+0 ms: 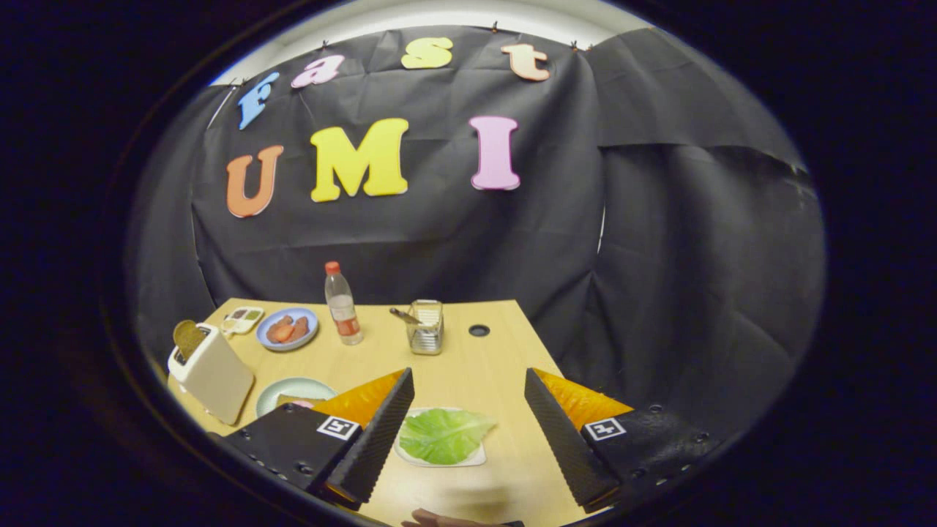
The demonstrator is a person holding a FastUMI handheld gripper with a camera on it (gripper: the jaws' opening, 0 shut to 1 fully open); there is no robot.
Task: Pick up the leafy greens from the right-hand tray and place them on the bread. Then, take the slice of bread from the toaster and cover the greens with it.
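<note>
Leafy greens on tray, between open claw fingers.

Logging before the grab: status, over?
Gripper open, empty. Leafy greens on white tray, between fingers. Bread in toaster. Path clear.

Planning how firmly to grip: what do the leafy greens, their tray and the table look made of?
The leafy greens, between the open tongs, look like a thin matte leaf with pale veins, real or plastic unclear. Their tray seems smooth white plastic or ceramic. The table shows light wood grain, probably laminate.
</note>
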